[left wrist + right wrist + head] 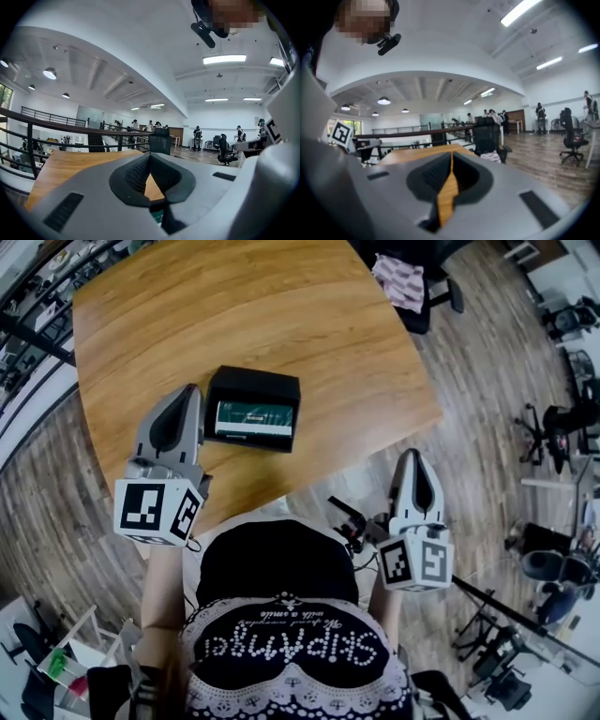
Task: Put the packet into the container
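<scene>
- The green-and-white packet lay inside the black container on the desk, its print too small to read
- The left hand-held gripper, closed and empty, was just beside the container
- The right hand-held gripper was closed, empty

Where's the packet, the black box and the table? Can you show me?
packet (251,418): head view, on the middle of its green-and-white top.
black box (253,385): head view, on its dark far wall, above the packet.
table (234,306): head view, on bare wood beyond the box.
</scene>
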`<state>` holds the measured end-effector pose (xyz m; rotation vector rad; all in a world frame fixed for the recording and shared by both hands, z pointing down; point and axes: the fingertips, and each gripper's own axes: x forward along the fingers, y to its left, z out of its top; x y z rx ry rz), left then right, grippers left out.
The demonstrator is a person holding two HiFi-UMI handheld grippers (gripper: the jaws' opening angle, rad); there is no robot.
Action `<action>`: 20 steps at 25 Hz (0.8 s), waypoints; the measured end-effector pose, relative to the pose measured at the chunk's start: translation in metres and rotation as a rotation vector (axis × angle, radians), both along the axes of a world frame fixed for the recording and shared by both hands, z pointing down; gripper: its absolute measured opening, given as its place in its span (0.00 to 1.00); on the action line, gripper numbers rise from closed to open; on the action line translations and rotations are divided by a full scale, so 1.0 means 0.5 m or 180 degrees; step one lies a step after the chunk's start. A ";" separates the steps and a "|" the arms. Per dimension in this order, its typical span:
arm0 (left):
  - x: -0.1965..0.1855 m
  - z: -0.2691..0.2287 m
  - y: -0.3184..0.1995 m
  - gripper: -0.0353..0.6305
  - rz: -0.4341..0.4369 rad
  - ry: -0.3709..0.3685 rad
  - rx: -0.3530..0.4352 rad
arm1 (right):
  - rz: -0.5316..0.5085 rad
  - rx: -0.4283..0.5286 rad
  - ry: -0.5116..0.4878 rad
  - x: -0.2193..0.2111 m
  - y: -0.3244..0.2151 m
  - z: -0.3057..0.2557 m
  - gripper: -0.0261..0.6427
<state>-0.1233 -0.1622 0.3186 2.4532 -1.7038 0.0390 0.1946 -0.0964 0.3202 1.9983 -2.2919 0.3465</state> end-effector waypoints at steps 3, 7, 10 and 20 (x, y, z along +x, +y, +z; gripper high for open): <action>-0.010 -0.017 0.025 0.10 -0.0077 -0.0018 0.0060 | -0.0035 0.0028 -0.0004 -0.004 0.005 -0.005 0.09; -0.008 -0.033 0.057 0.10 -0.0142 -0.0073 0.0153 | -0.0081 0.0063 0.0095 -0.008 0.010 -0.012 0.09; 0.001 -0.037 0.078 0.10 -0.0142 -0.0115 0.0176 | -0.0104 0.0084 0.0152 -0.012 0.015 -0.018 0.09; 0.001 -0.027 0.116 0.10 -0.0142 -0.0073 0.0123 | -0.0068 0.0086 0.0150 -0.021 0.044 -0.022 0.09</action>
